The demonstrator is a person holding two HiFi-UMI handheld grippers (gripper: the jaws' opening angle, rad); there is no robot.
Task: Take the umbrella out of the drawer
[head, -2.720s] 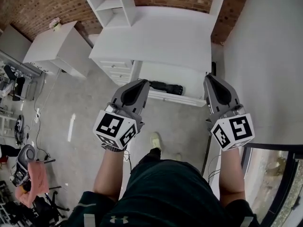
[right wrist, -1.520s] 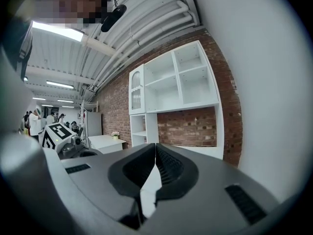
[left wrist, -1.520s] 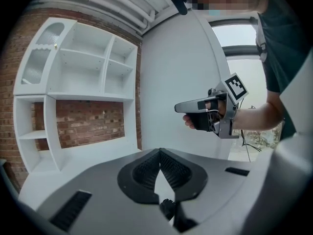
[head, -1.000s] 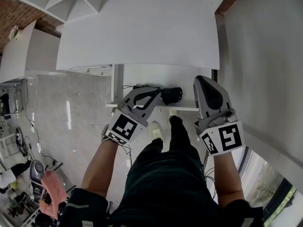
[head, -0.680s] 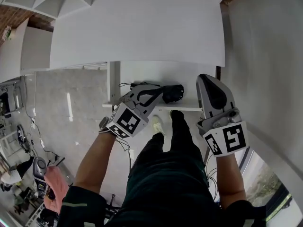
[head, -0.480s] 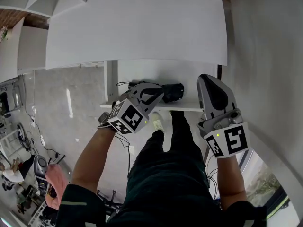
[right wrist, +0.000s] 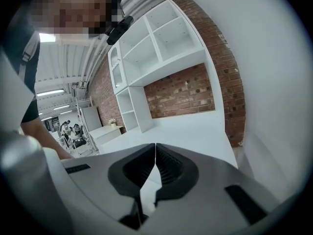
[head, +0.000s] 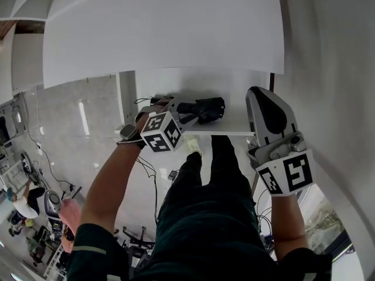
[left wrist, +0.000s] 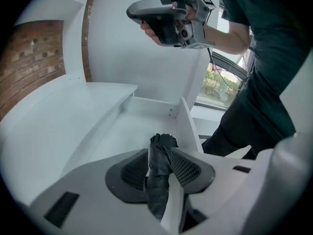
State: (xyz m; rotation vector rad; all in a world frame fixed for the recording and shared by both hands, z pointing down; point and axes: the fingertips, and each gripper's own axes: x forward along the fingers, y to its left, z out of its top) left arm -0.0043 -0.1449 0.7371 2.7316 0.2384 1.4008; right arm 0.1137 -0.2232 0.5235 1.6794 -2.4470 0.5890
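Observation:
A black folded umbrella lies in the open white drawer under the desk. My left gripper points down into the drawer at the umbrella's left part. Its jaws are opening, and the umbrella lies between them, its far end sticking out past the fingertips of the left gripper. My right gripper hovers above the drawer's right end, shut and empty. In the right gripper view its pads meet with nothing between them. The right gripper also shows high up in the left gripper view.
The white desk top overhangs the drawer's back. The drawer's front wall runs close beside the umbrella. The person's legs stand right at the drawer front. A white wall closes the right side. White shelves stand at the back.
My left gripper has dropped from above the drawer front down onto the umbrella and tipped downward, and its jaws have parted round it. The right gripper has sunk a little.

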